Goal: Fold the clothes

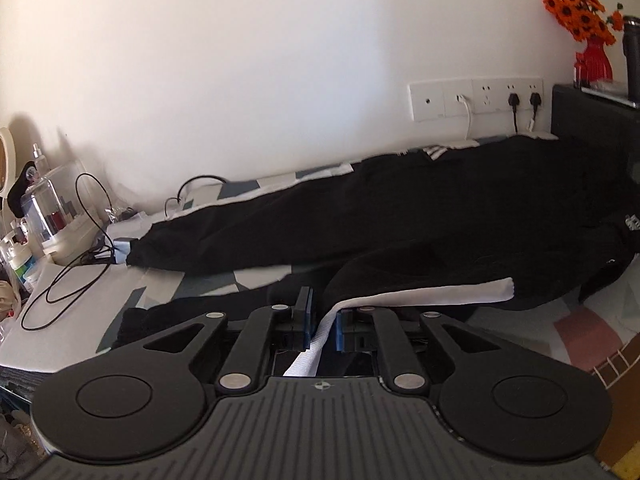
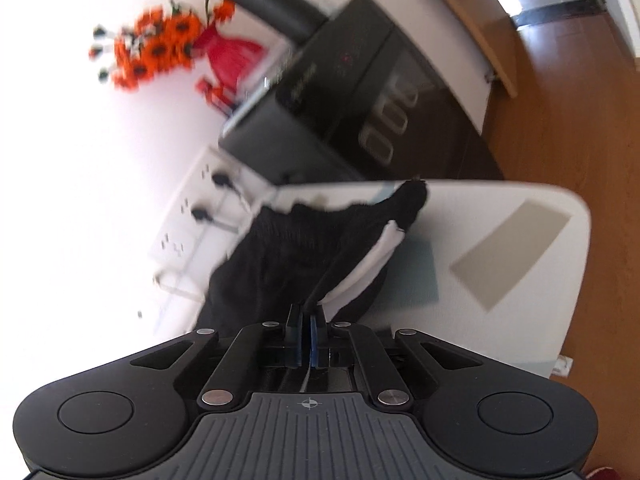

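Observation:
Black trousers (image 1: 400, 208) with a white side stripe lie lengthwise across the patterned tablecloth (image 1: 208, 284). In the left wrist view the nearer leg rises toward my left gripper (image 1: 323, 320). Its blue pads stand a little apart, and the white stripe fills the gap between them. The right wrist view is tilted and blurred. There my right gripper (image 2: 309, 332) is shut on a bunched end of the trousers (image 2: 280, 256), a thin edge of cloth pinched between the pads. The black cloth and white stripe fan out from the pads over the table (image 2: 500, 280).
Wall sockets (image 1: 476, 98) with plugged cords run along the back wall. At the right end stands a black box (image 1: 592, 120) with a red vase of orange flowers (image 1: 592, 56) on it. Loose black cables (image 1: 68, 280) and a clear cosmetics case (image 1: 52, 216) crowd the left end.

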Demonstrator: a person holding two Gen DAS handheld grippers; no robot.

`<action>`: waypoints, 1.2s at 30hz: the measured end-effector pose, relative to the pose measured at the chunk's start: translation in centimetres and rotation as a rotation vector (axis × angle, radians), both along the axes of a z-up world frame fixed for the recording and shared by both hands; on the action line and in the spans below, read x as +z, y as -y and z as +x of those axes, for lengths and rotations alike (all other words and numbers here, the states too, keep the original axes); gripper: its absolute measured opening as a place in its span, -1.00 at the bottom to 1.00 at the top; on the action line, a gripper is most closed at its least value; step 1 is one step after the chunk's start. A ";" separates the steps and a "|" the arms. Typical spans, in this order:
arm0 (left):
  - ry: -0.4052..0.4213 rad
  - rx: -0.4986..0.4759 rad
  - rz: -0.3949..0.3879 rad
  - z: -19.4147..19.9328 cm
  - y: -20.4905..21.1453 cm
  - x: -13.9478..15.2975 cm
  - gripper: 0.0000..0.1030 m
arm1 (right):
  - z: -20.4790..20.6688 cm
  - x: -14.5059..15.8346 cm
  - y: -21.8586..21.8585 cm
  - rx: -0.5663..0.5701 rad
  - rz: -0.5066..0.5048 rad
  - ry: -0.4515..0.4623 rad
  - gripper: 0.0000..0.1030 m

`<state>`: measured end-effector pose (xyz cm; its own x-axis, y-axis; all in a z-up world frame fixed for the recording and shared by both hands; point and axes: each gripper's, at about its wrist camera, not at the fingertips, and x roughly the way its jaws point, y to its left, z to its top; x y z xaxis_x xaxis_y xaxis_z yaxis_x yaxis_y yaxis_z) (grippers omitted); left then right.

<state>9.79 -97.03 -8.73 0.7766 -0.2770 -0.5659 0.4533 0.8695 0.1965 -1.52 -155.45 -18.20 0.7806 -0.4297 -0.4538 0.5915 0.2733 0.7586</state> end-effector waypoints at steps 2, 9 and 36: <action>-0.054 -0.015 0.014 0.3 0.3 -1.4 -0.34 | -0.6 0.8 0.1 -0.031 -0.043 -0.013 -0.94; -0.093 -0.014 0.140 0.6 1.1 -5.5 0.30 | -2.0 1.2 1.3 -0.078 -0.064 -0.060 -0.94; 0.107 0.024 -0.183 -3.1 -5.5 5.8 -0.86 | 0.3 1.5 0.9 -0.019 0.035 0.023 -0.94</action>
<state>6.74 -91.57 -2.92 0.8372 -0.3481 -0.4219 0.4170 0.9053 0.0805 -1.23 -156.31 -16.66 0.7830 -0.4283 -0.4511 0.5786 0.2352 0.7810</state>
